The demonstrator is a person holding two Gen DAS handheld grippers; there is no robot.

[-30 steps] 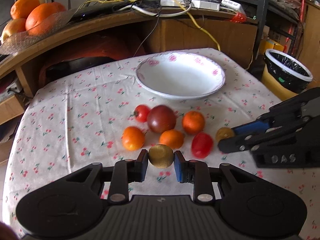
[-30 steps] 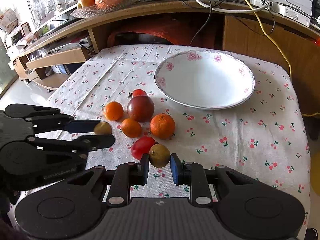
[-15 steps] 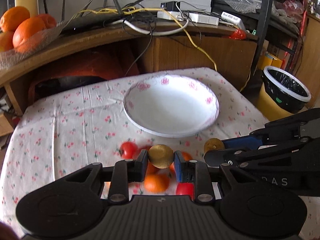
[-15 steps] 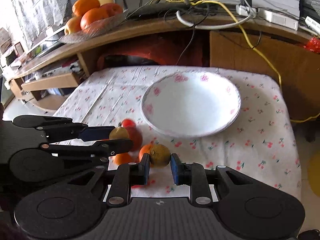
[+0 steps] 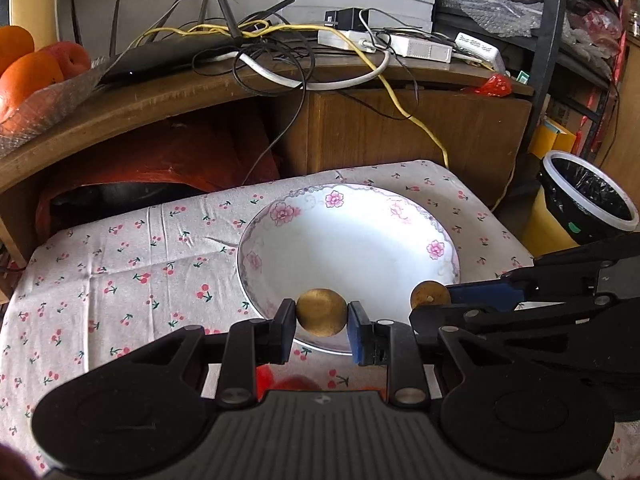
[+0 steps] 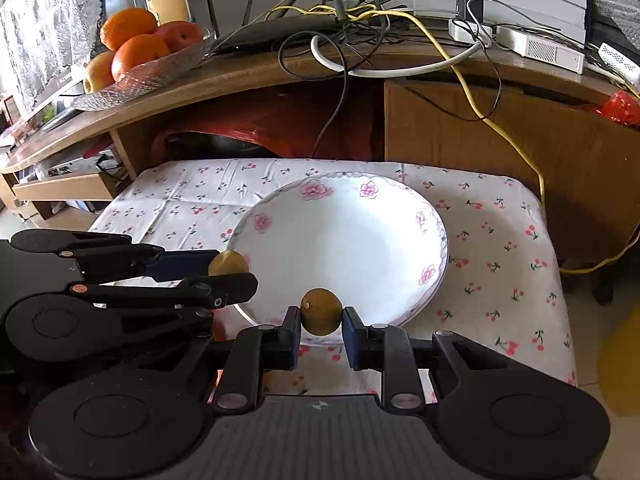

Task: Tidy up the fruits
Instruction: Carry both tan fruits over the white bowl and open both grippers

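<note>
A small brown-yellow fruit [image 5: 321, 311] is clamped between the pads of the left gripper [image 5: 321, 320], held above the near rim of the white flowered plate [image 5: 360, 248]. A second, similar fruit [image 6: 321, 311] is gripped likewise by the right gripper [image 6: 321, 322], its stem end turned up and left. Both tools are held level, side by side, aimed forward over the plate; the cherry-print cloth [image 5: 120, 272] lies below.

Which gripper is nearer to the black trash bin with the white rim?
Right. The right gripper is on the black trash bin side; the left gripper is farther away.
</note>
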